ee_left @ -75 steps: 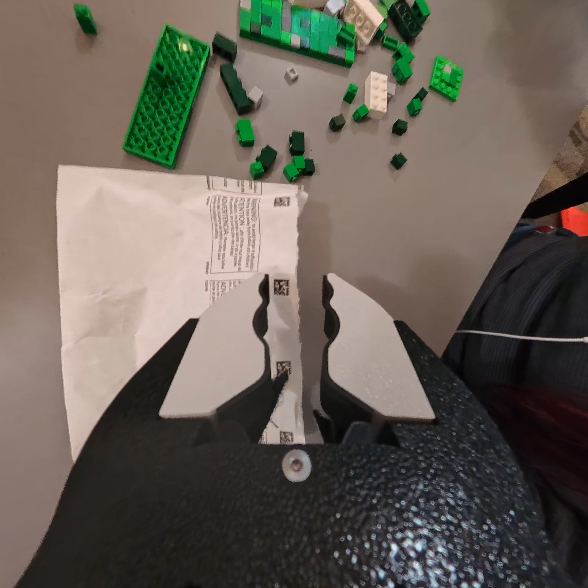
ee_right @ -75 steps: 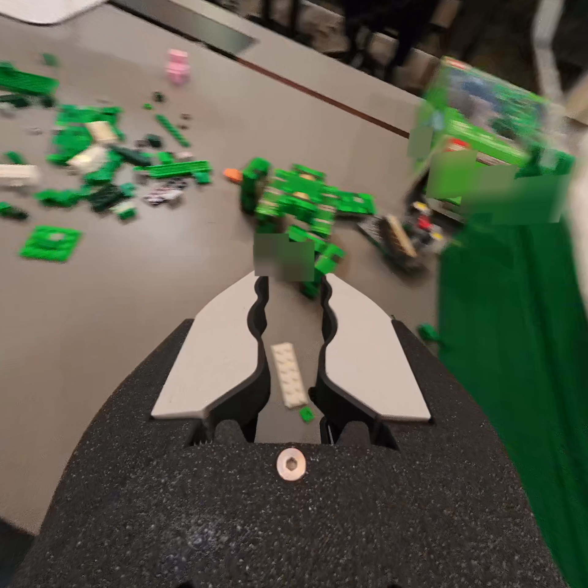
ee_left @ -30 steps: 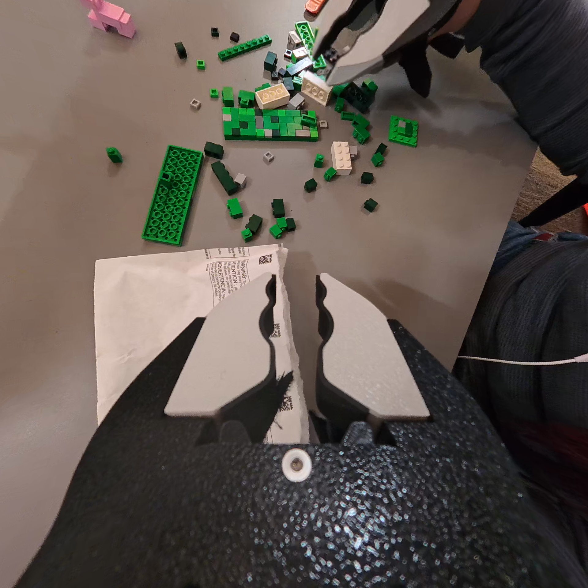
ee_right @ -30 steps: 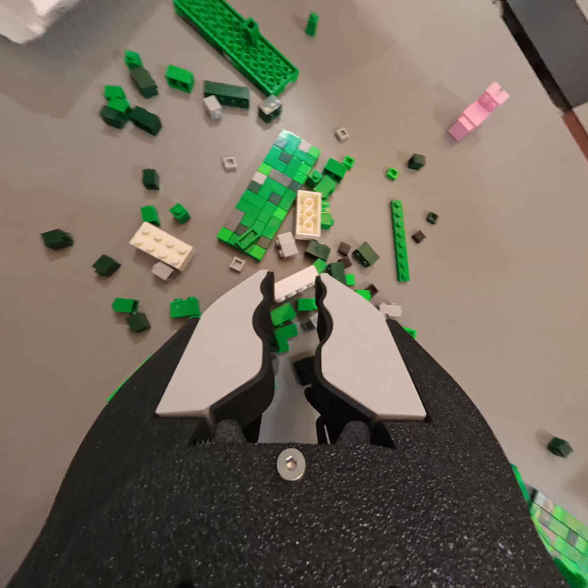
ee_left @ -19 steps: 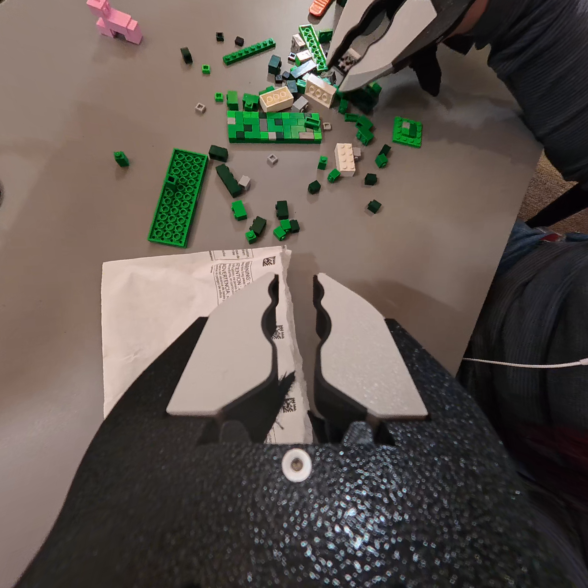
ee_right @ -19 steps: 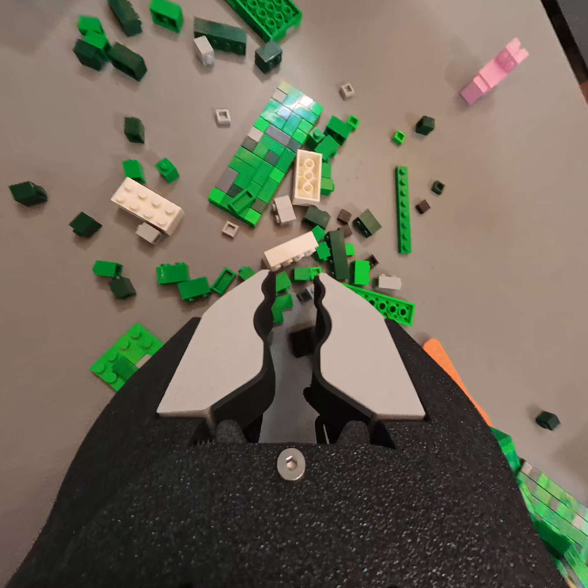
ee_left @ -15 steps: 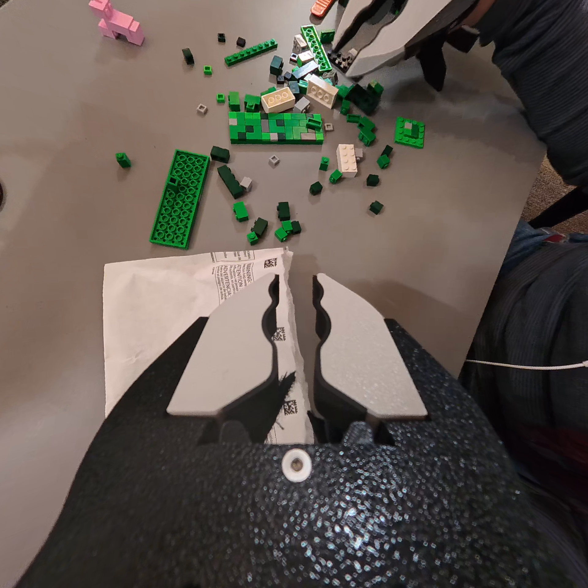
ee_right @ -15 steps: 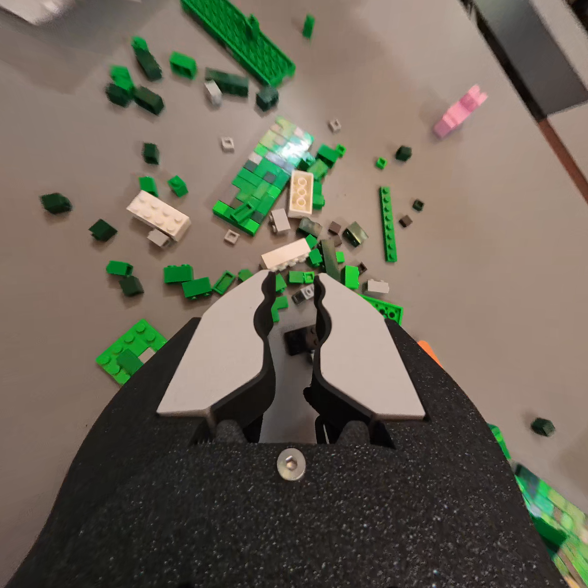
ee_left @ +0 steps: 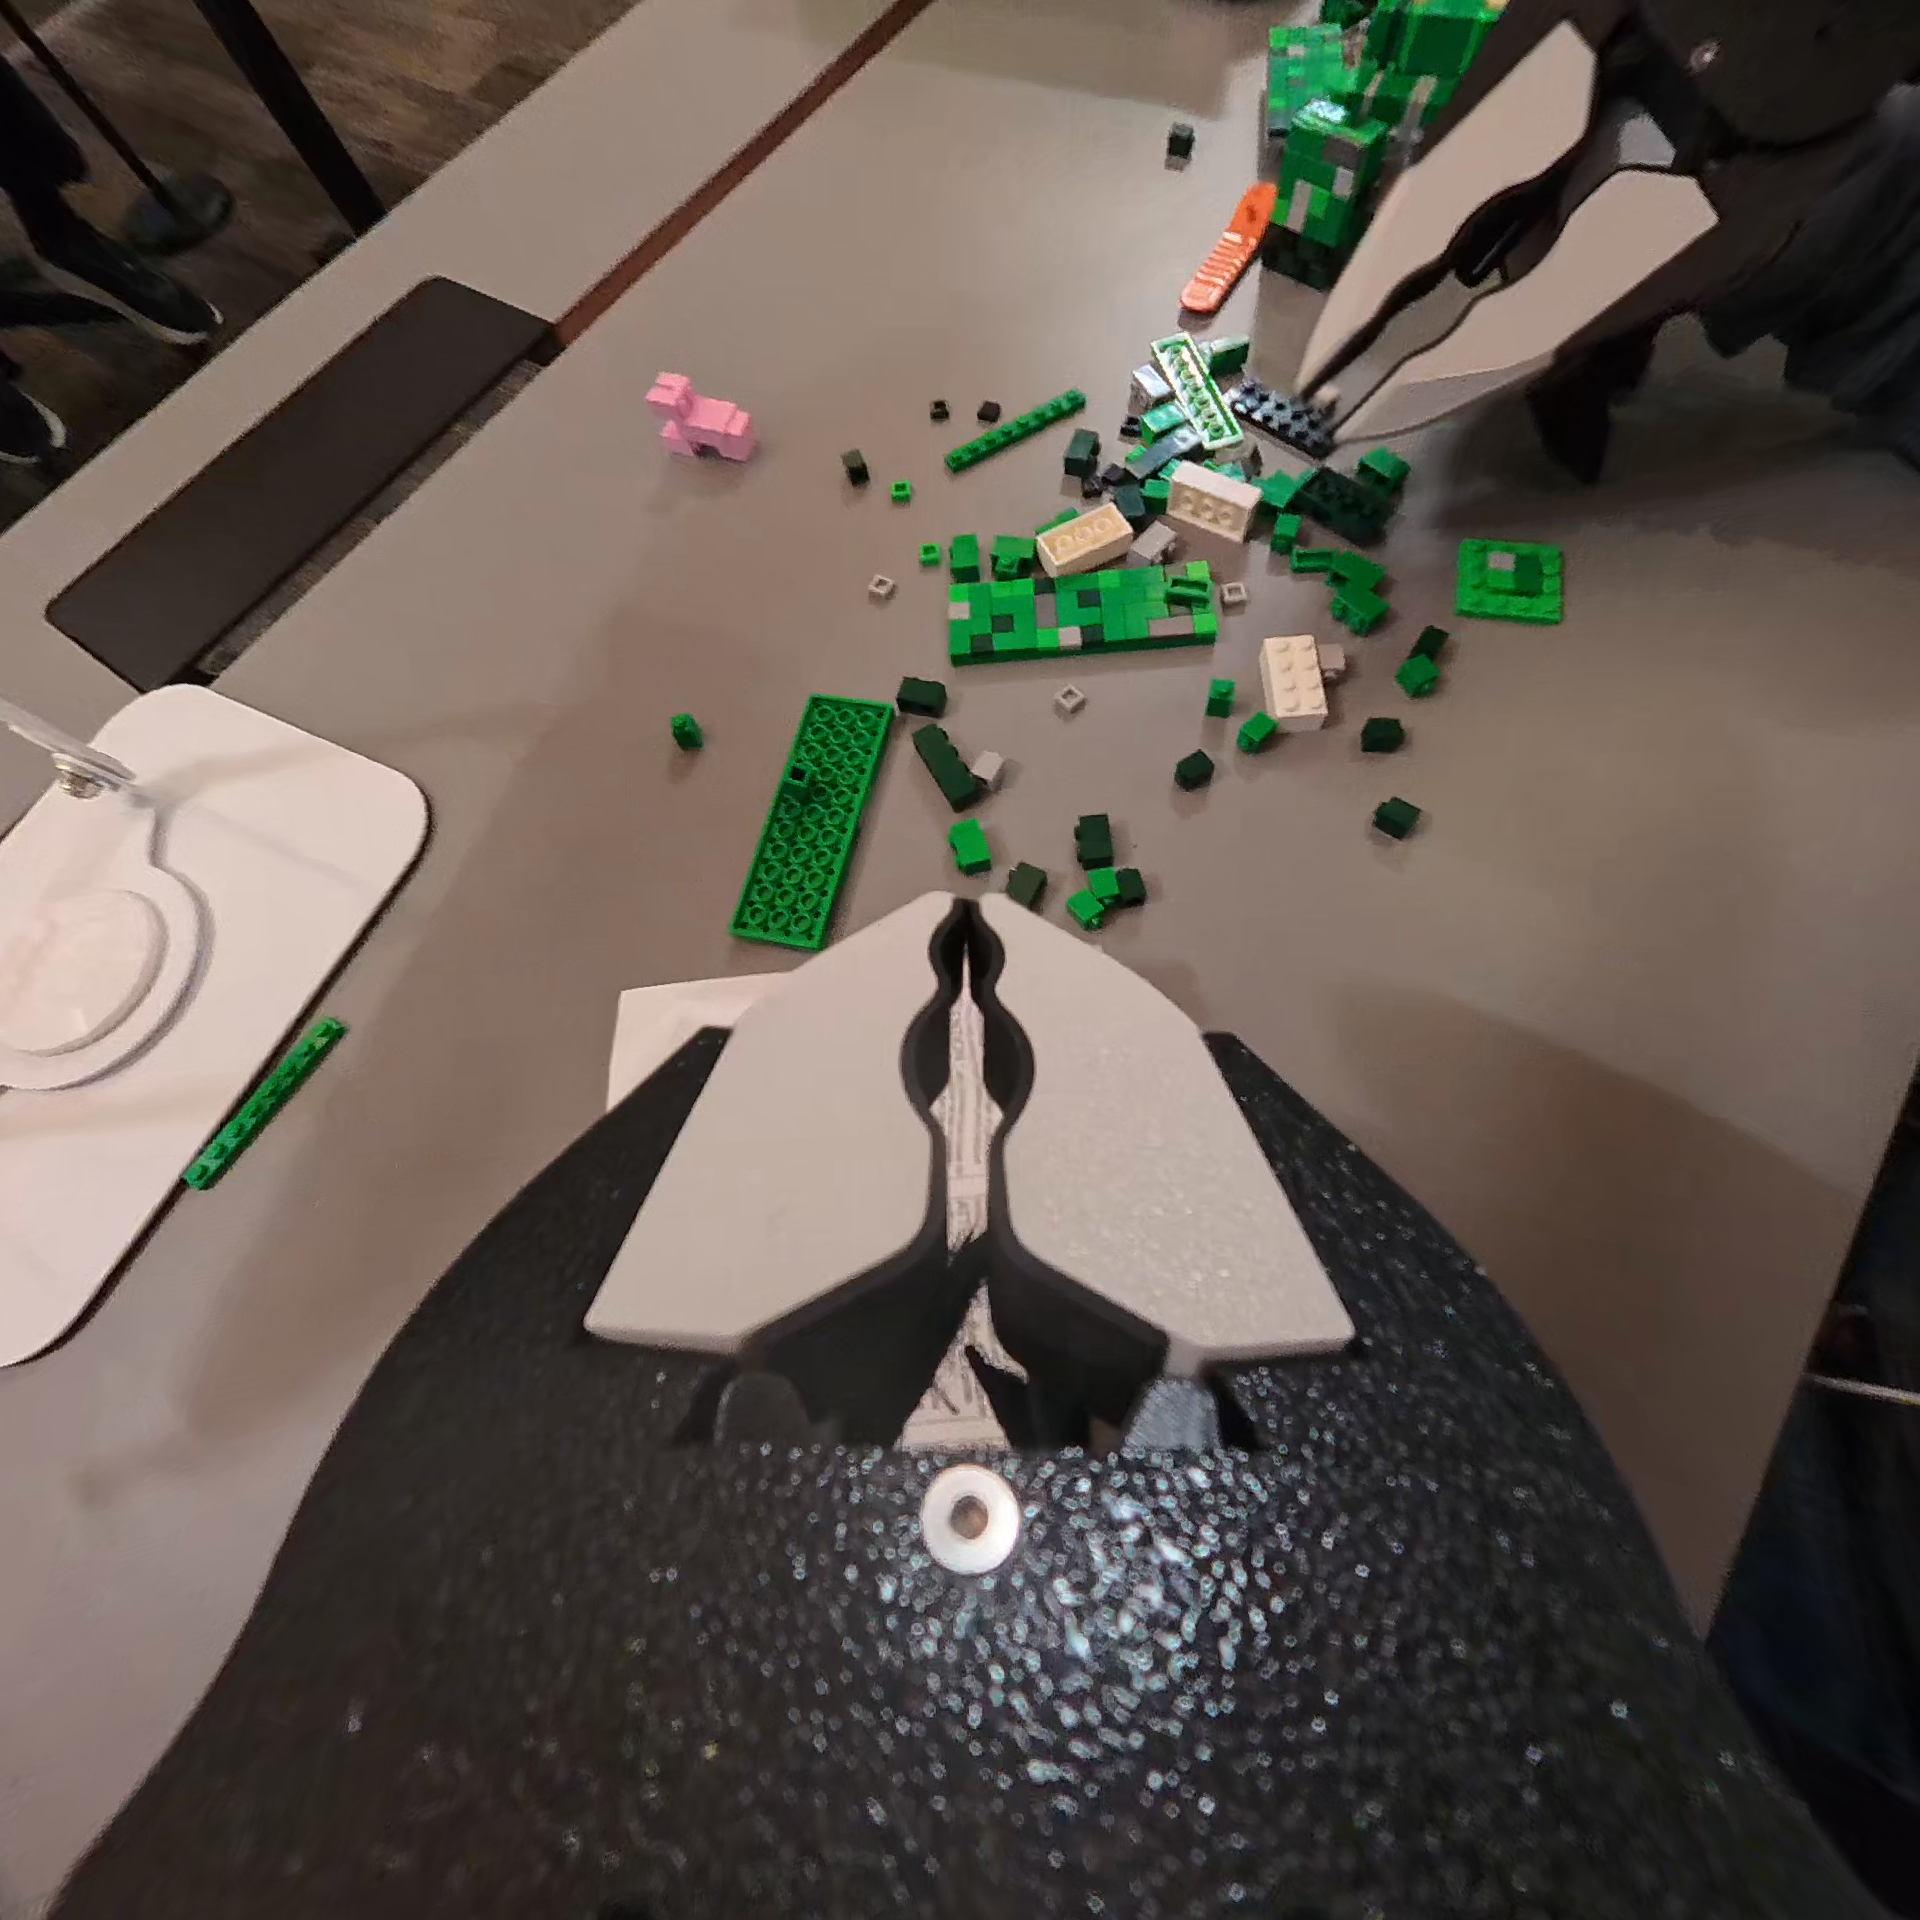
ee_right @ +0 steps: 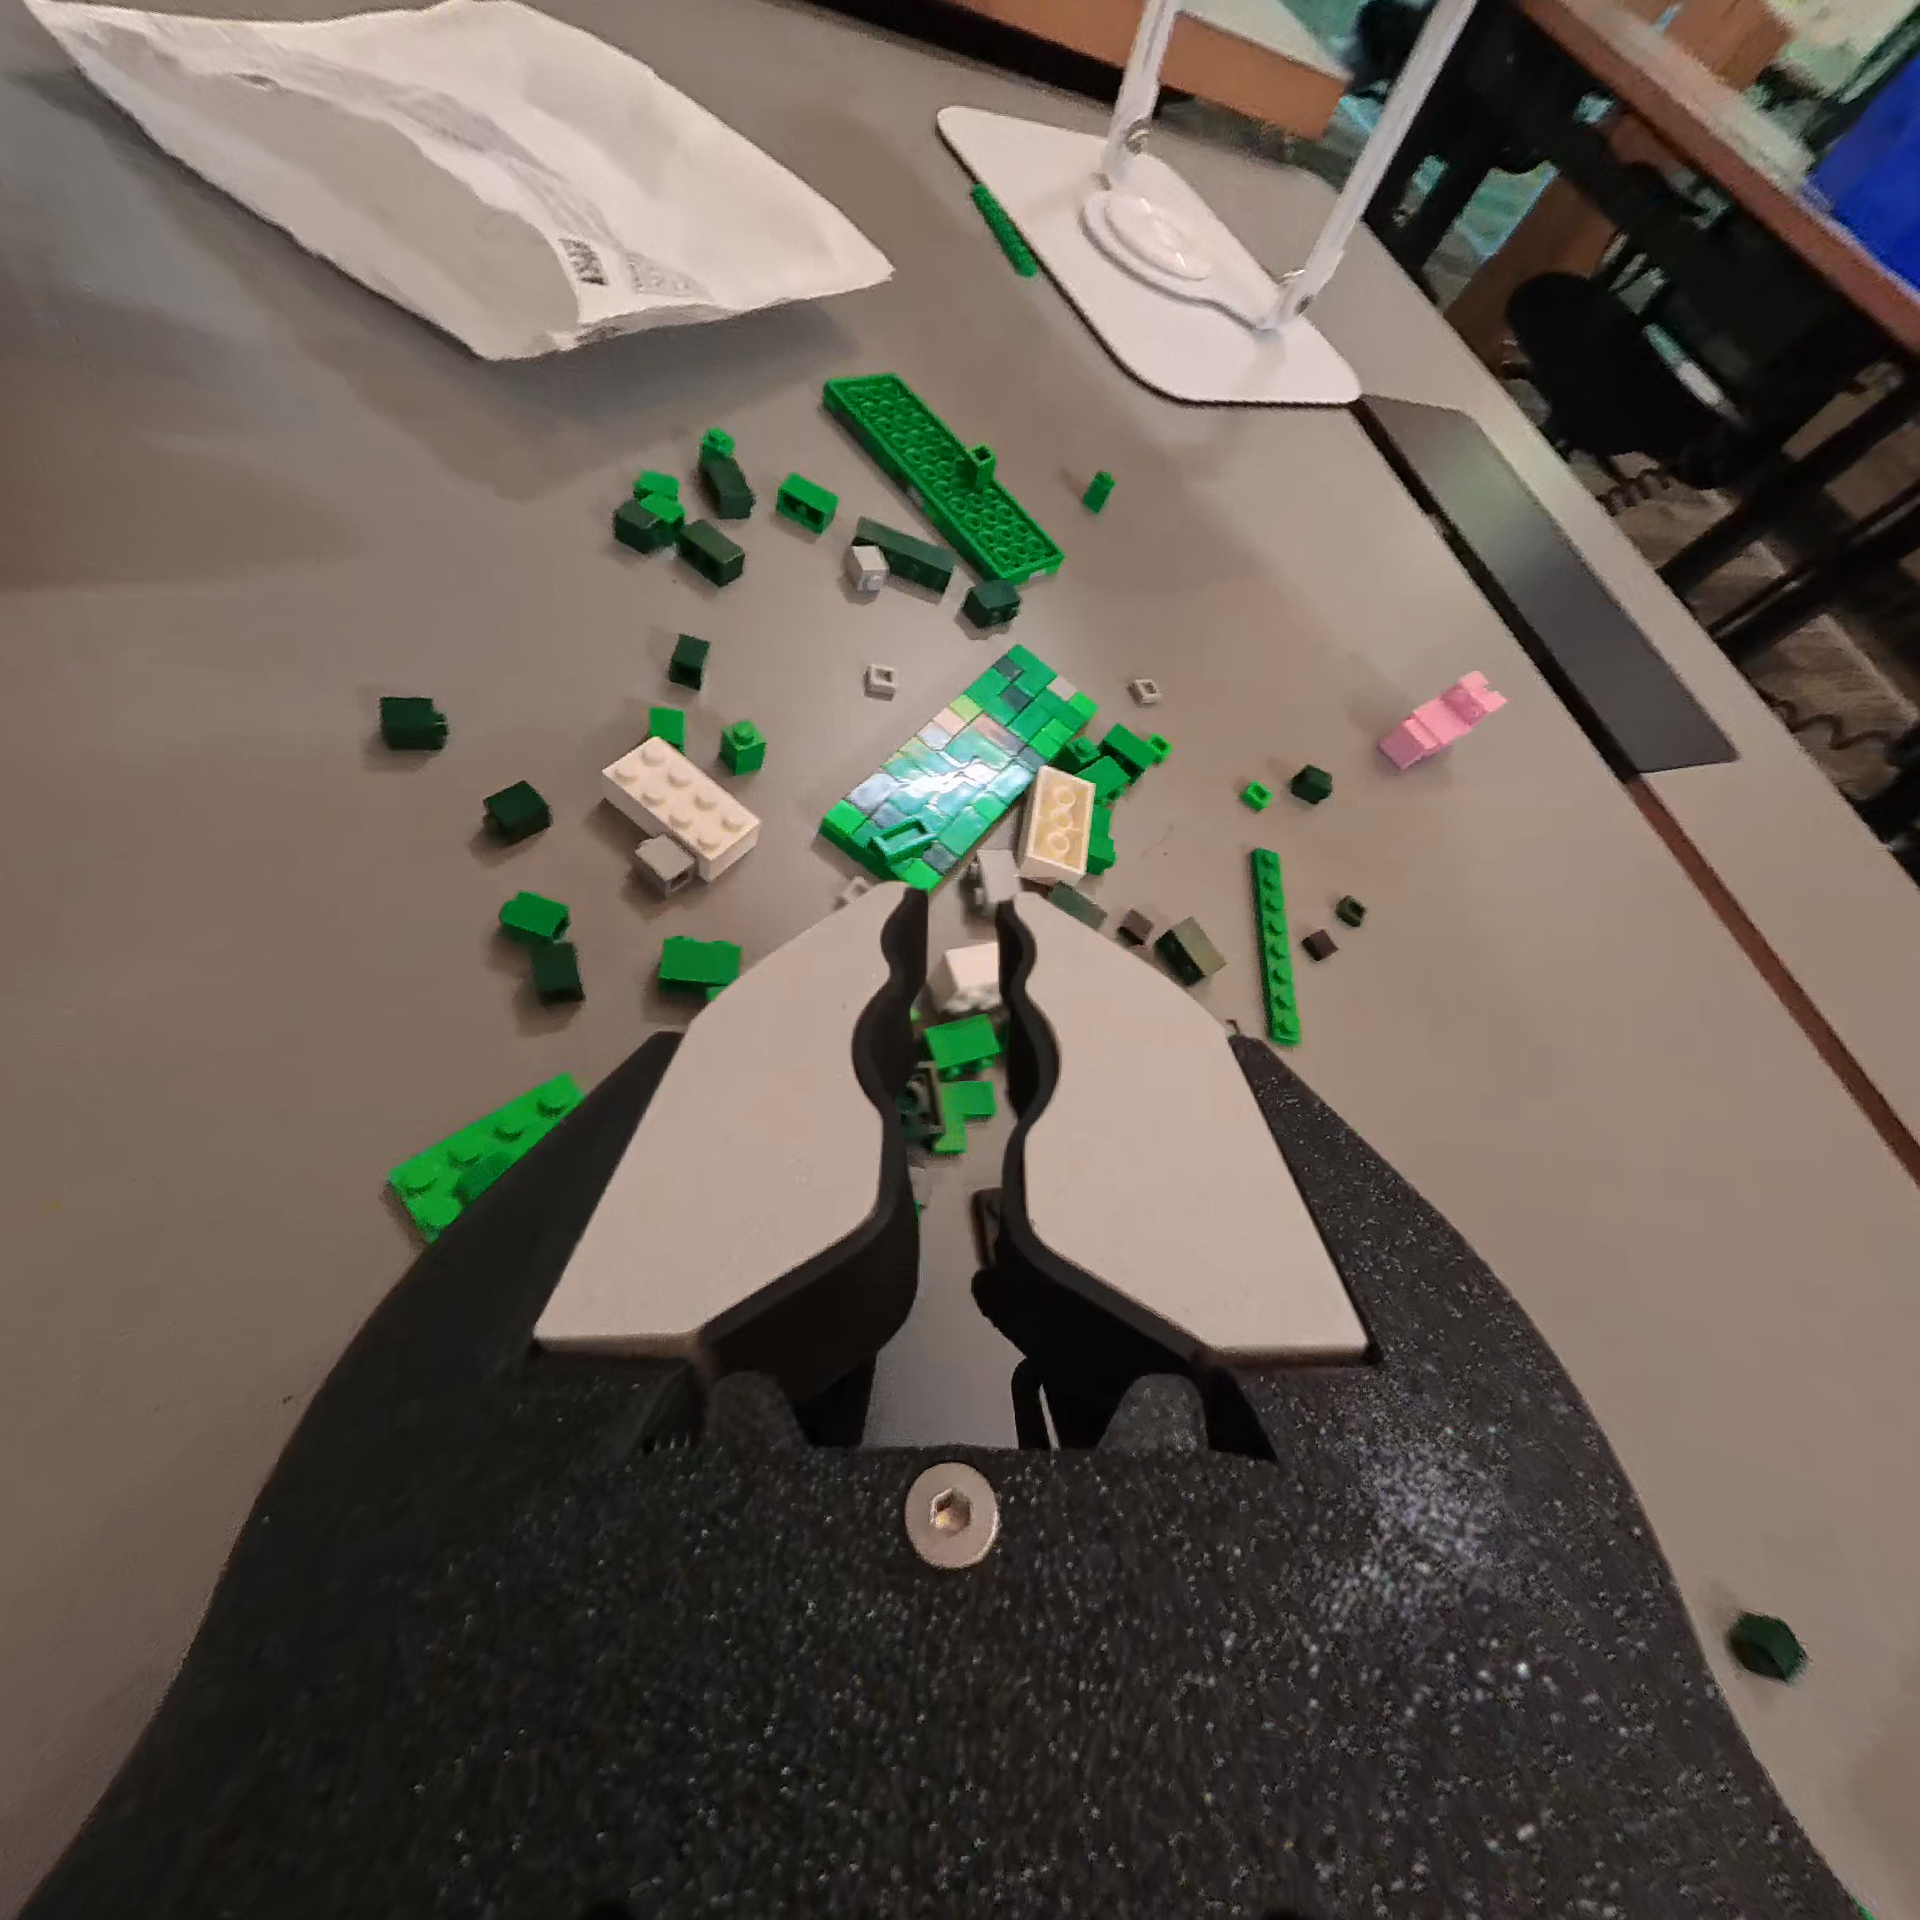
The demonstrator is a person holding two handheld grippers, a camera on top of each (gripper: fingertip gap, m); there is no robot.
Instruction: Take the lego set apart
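Loose green, white and grey bricks lie scattered on the grey table. Among them are a long green baseplate (ee_left: 816, 821) (ee_right: 940, 473) and a tiled green panel (ee_left: 1081, 613) (ee_right: 956, 774). A partly built green figure (ee_left: 1330, 177) stands at the far right. My right gripper (ee_right: 961, 914) (ee_left: 1325, 405) is low over the brick pile. Its jaws are nearly closed on the end of a black plate (ee_left: 1273, 410). My left gripper (ee_left: 966, 914) is shut and empty above the white paper bag (ee_left: 675, 1039) (ee_right: 468, 177).
A pink pig figure (ee_left: 698, 418) (ee_right: 1439, 722) stands apart toward the table's back. An orange brick separator (ee_left: 1231, 249) lies by the green figure. A white stand base (ee_left: 156, 935) (ee_right: 1195, 270) sits at the left, with a thin green strip (ee_left: 265, 1107) beside it. The table edge (ee_left: 1818, 1195) is near on the right.
My left gripper has shut and tilted up, so more of the table shows. My right gripper has narrowed its jaws and dropped lower over the pile, with the black plate still at its tips.
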